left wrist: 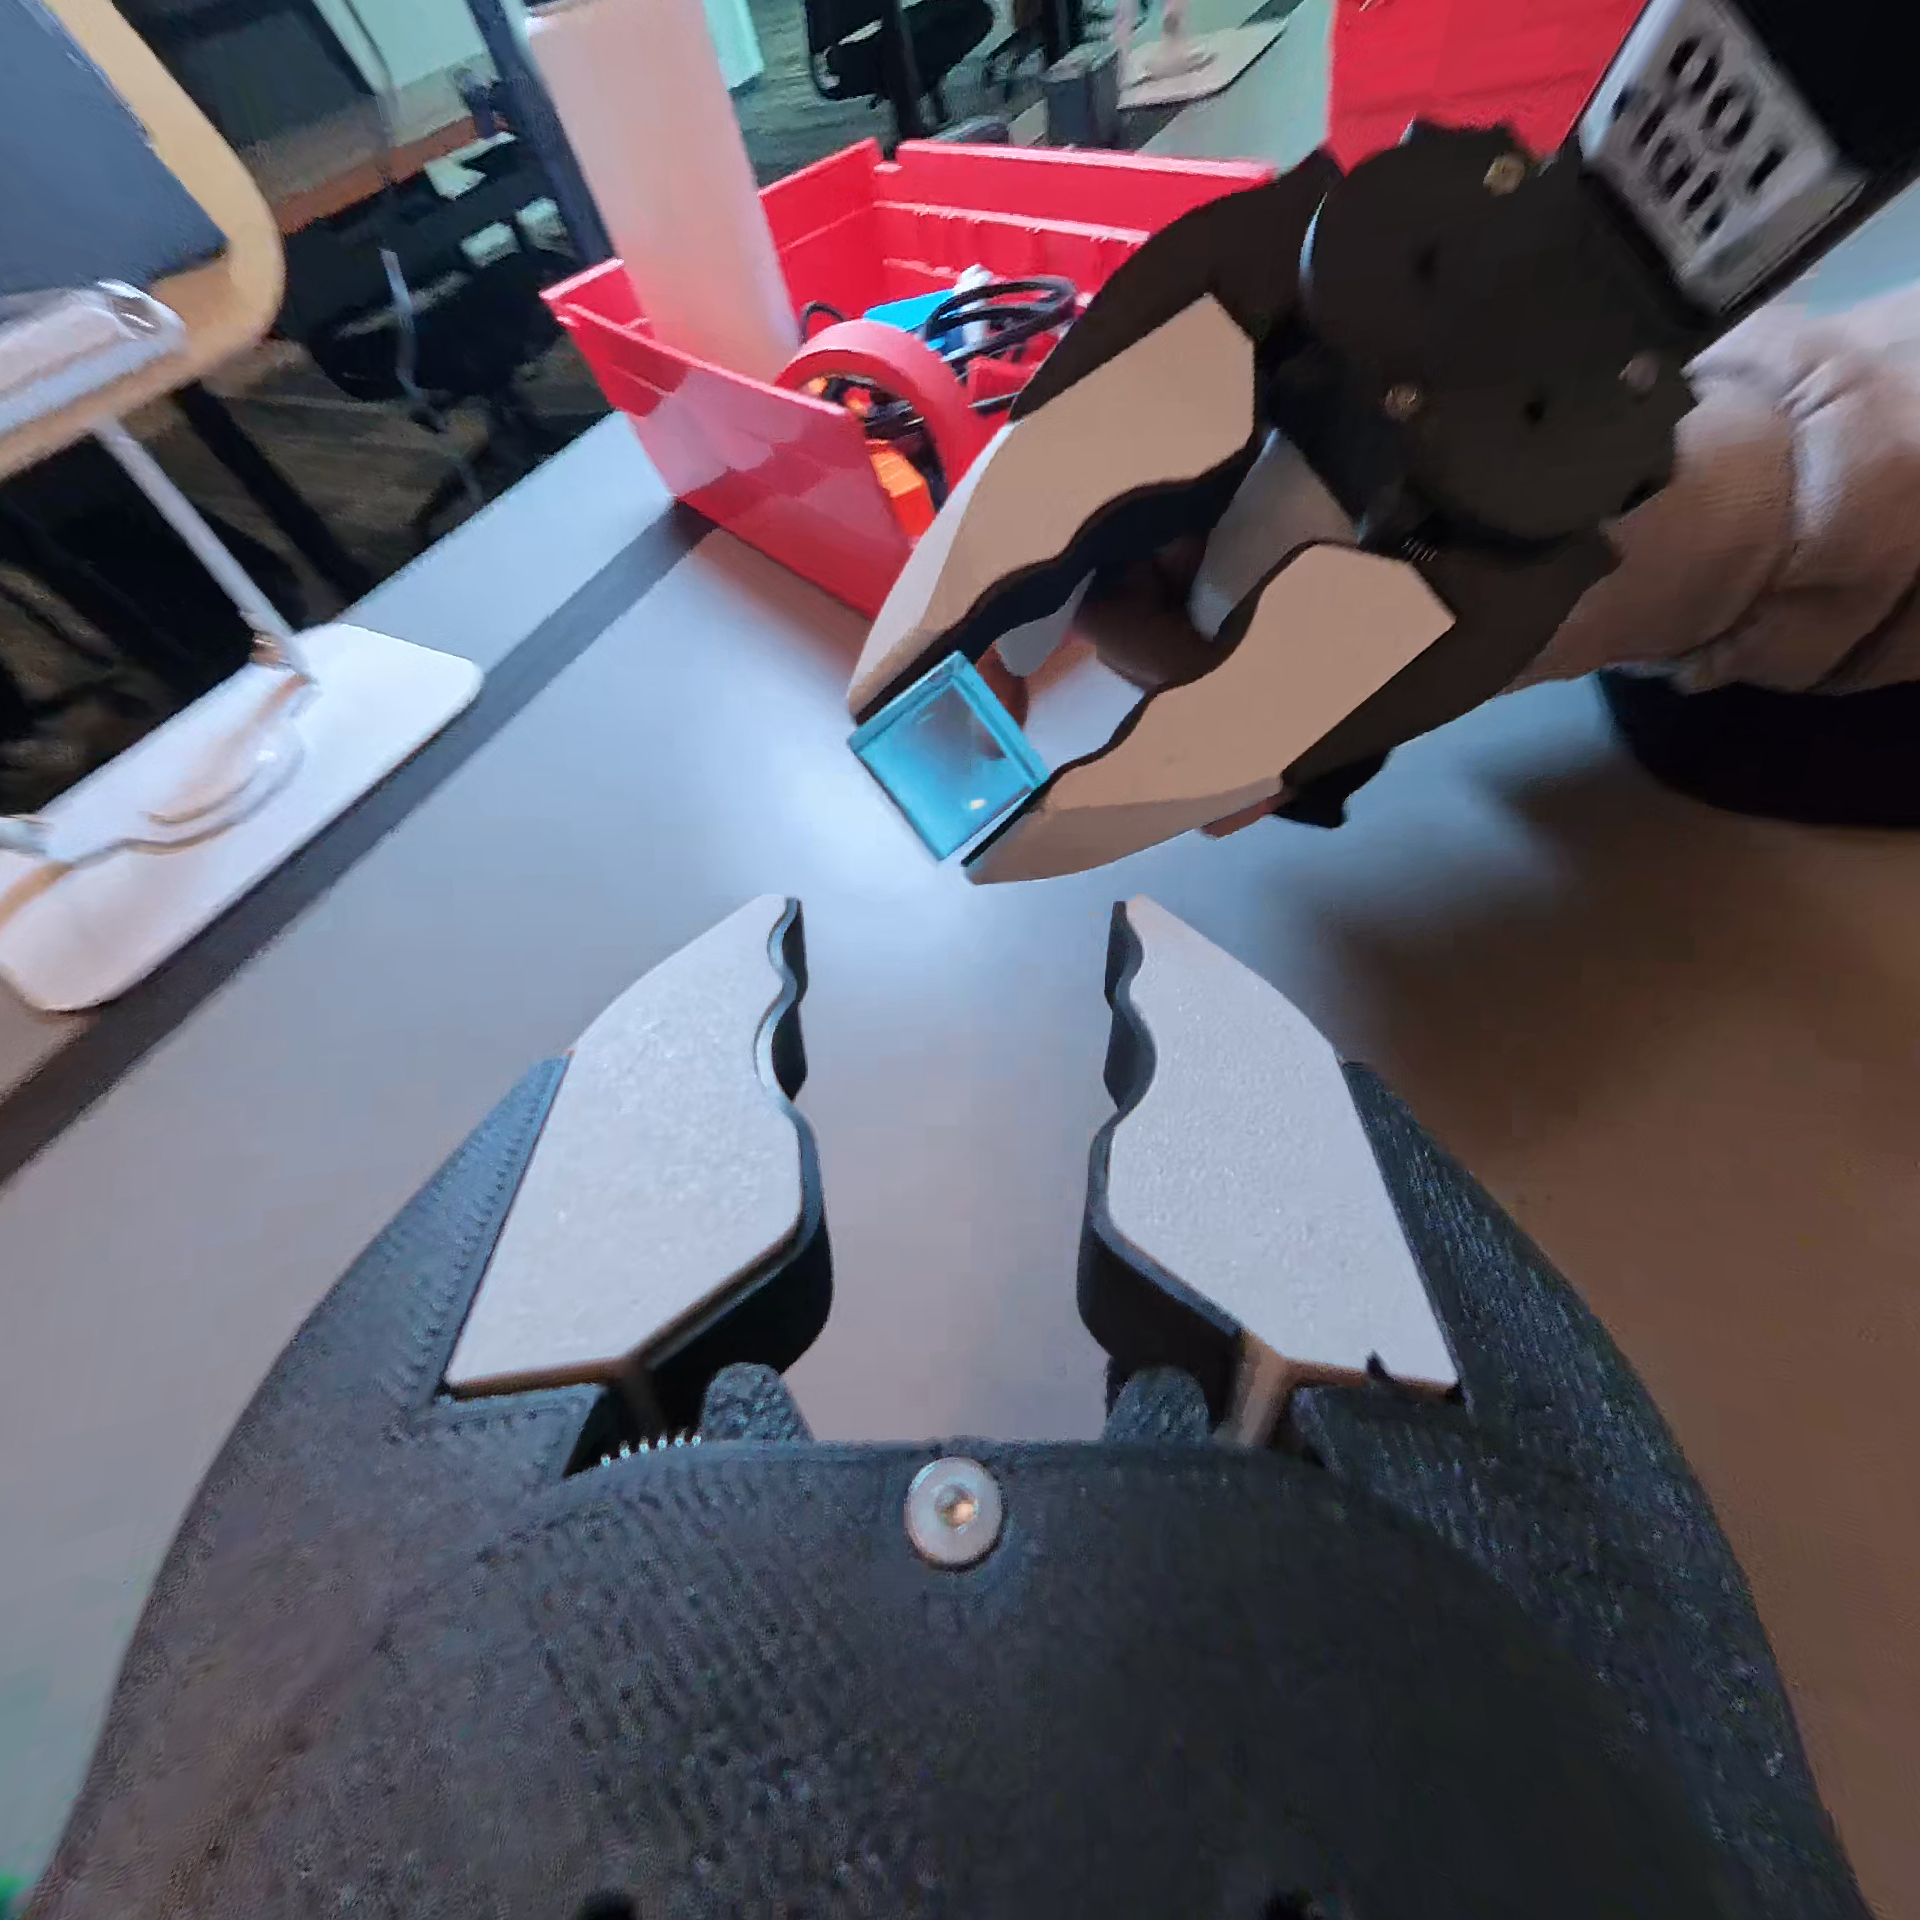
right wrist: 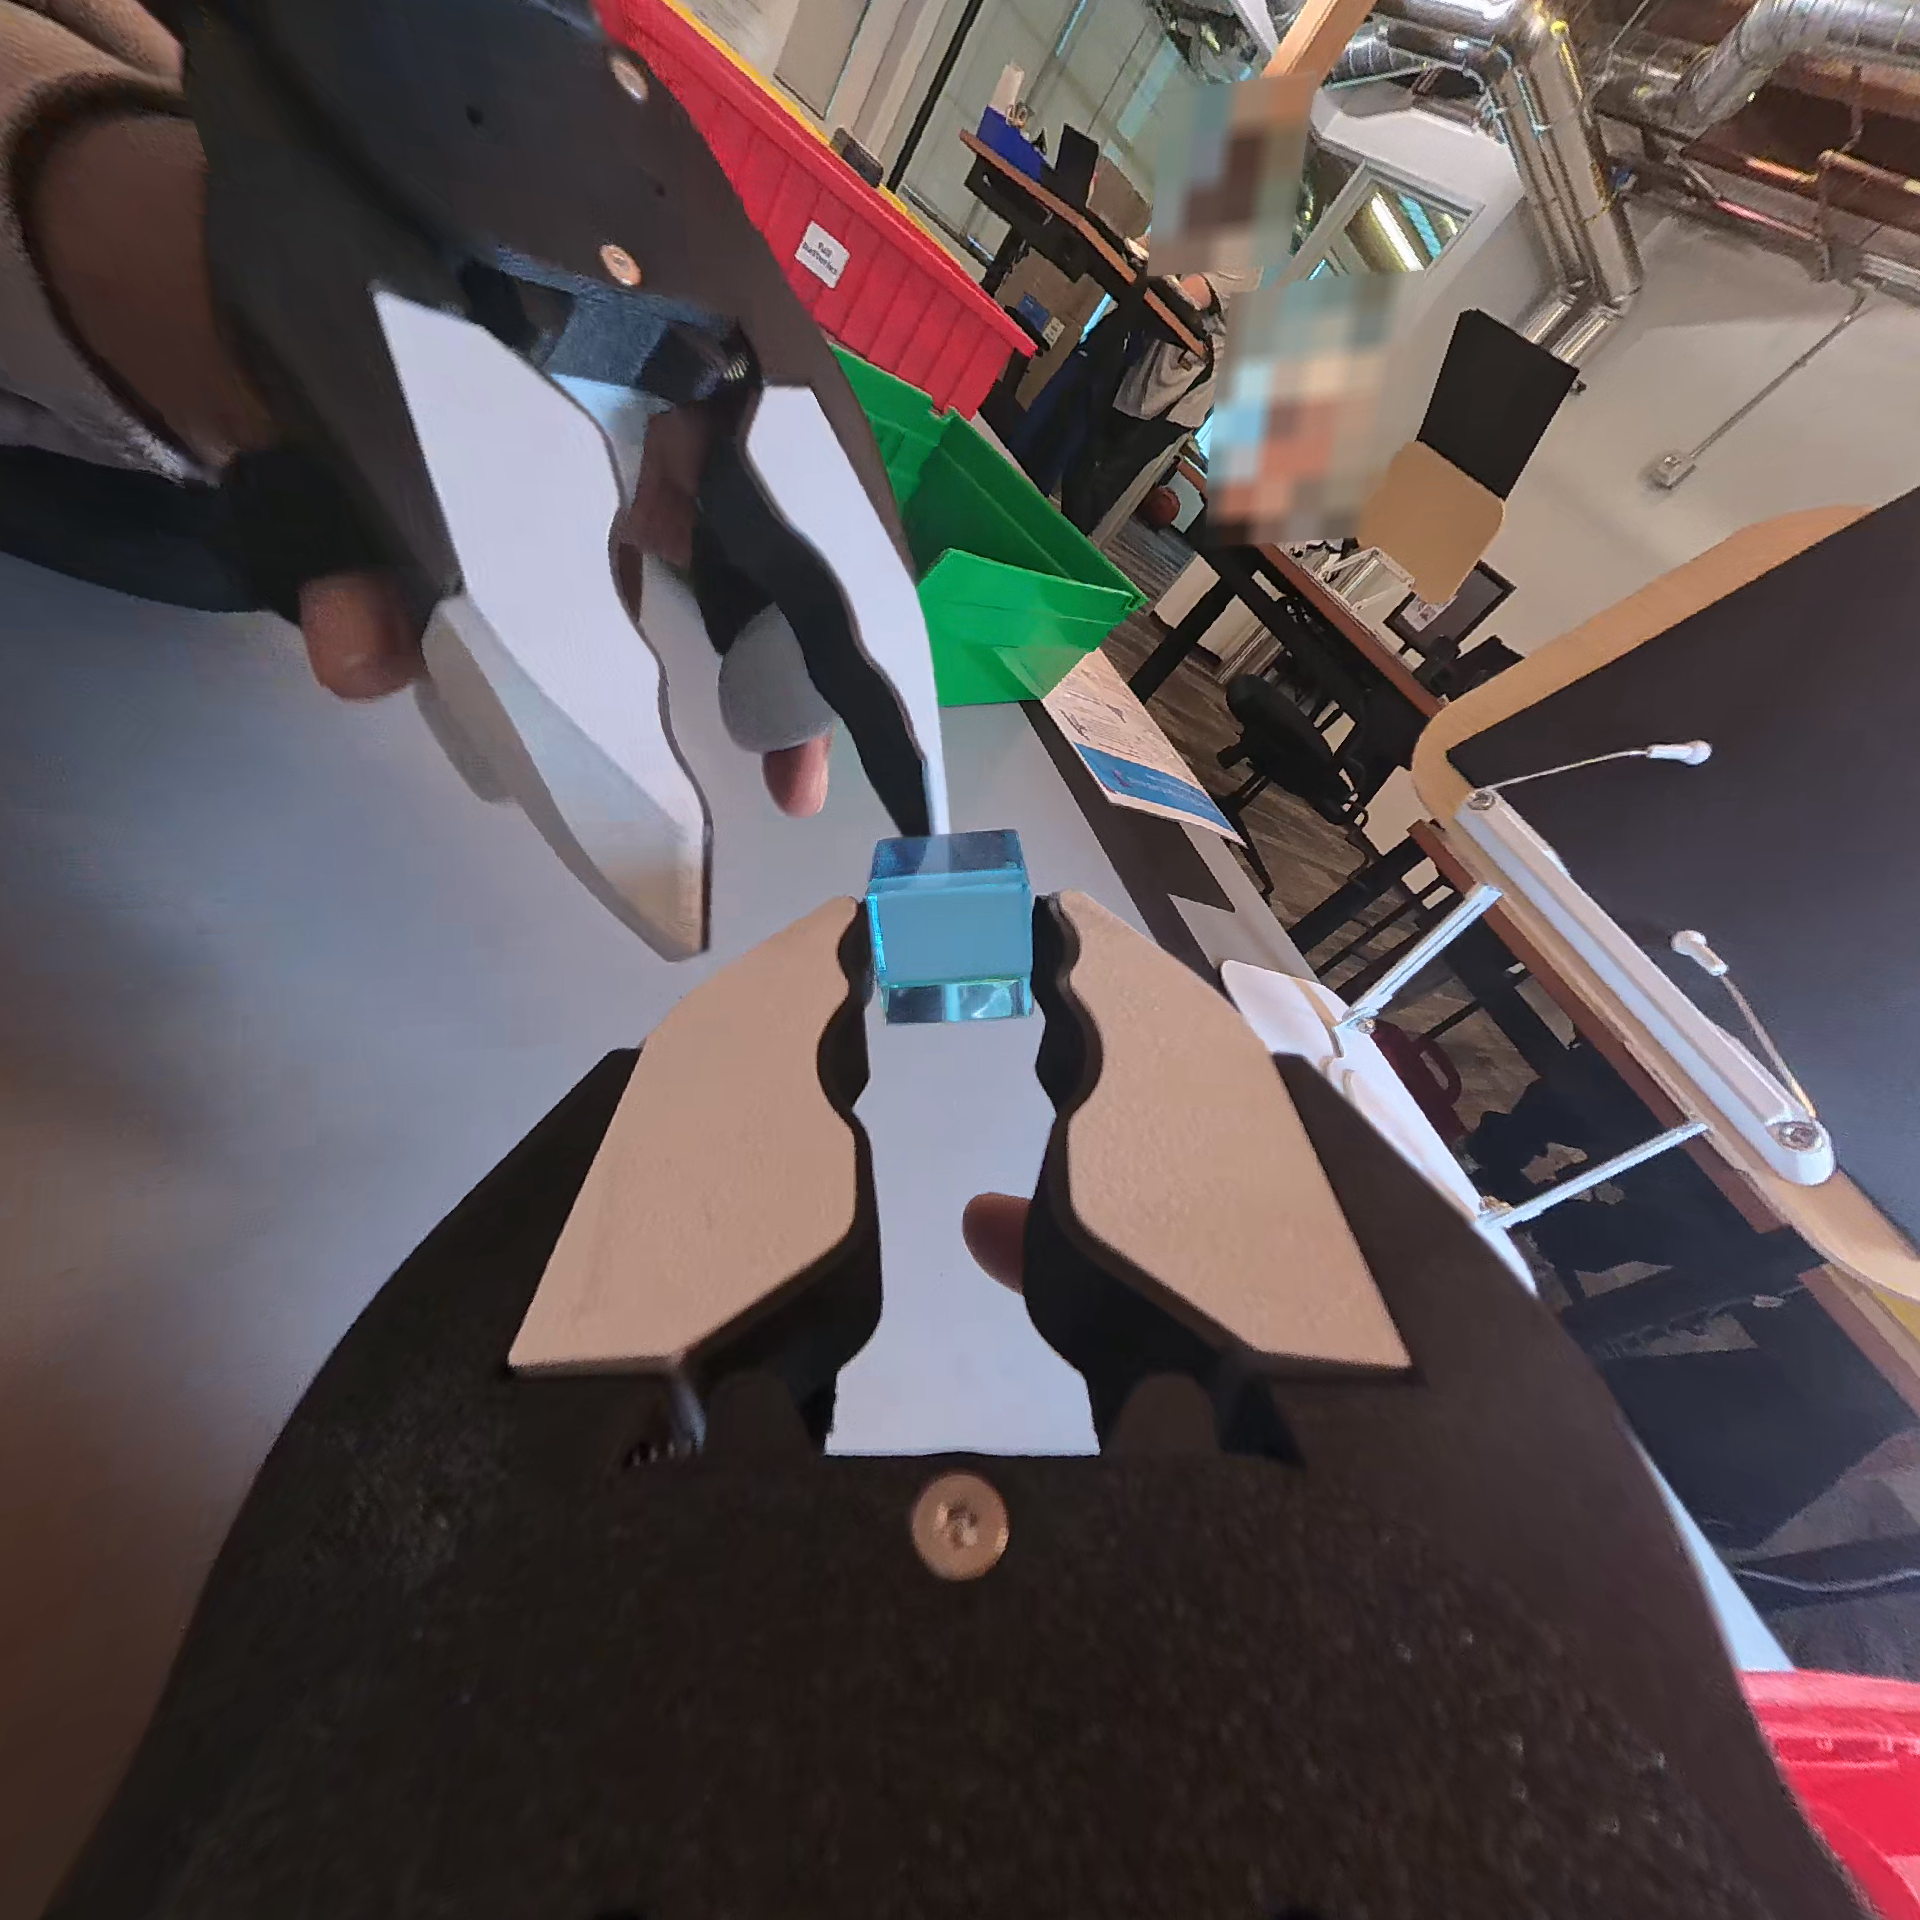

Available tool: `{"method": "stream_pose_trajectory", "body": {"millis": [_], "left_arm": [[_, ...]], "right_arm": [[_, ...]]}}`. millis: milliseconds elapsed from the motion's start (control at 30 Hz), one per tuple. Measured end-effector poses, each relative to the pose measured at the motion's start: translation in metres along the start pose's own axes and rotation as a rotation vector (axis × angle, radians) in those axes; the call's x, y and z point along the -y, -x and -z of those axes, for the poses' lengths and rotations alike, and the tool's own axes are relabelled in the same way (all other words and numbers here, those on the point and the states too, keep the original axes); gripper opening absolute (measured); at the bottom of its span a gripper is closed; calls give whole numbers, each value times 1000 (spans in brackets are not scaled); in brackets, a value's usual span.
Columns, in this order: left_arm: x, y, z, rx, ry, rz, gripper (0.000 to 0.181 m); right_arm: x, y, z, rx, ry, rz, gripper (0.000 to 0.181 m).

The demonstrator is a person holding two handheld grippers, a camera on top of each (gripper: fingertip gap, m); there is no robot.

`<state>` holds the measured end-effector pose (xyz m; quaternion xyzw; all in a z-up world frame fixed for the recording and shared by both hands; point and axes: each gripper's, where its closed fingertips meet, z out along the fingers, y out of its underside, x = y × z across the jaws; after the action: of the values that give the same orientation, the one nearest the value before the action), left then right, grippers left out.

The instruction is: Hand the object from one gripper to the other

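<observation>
A clear blue cube is pinched between the tips of my right gripper, held above the grey table. In the left wrist view the same cube shows in the right gripper, just ahead of and above my left gripper. My left gripper is open and empty, its jaws set apart, a short gap from the cube. In the right wrist view the left gripper comes in from the upper left, one fingertip left of the cube and the other right behind it.
A red bin holding a red tape roll and cables stands on the far table, with a white roll behind it. A white lamp base sits at the left. Green and red bins line the table edge. A person stands far off.
</observation>
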<state>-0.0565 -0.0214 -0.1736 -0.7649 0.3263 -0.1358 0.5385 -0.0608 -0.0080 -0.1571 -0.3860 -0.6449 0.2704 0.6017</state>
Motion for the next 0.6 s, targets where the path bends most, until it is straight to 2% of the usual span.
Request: {"method": "stream_pose_trajectory", "body": {"millis": [100, 167, 333, 433, 600], "left_arm": [[8, -12, 3, -201, -68, 243, 58], [14, -13, 7, -285, -116, 351, 57], [23, -13, 12, -388, -193, 476, 56], [32, -15, 19, -441, -262, 451, 57], [47, -29, 35, -473, -358, 257, 59]], "right_arm": [[3, 2, 1, -4, -7, 32, 29], [4, 4, 2, -7, -10, 54, 29], [11, 10, 3, 30, -48, 20, 29], [23, 14, 6, 137, -130, -210, 29], [53, 13, 19, 345, -295, -633, 29]]}}
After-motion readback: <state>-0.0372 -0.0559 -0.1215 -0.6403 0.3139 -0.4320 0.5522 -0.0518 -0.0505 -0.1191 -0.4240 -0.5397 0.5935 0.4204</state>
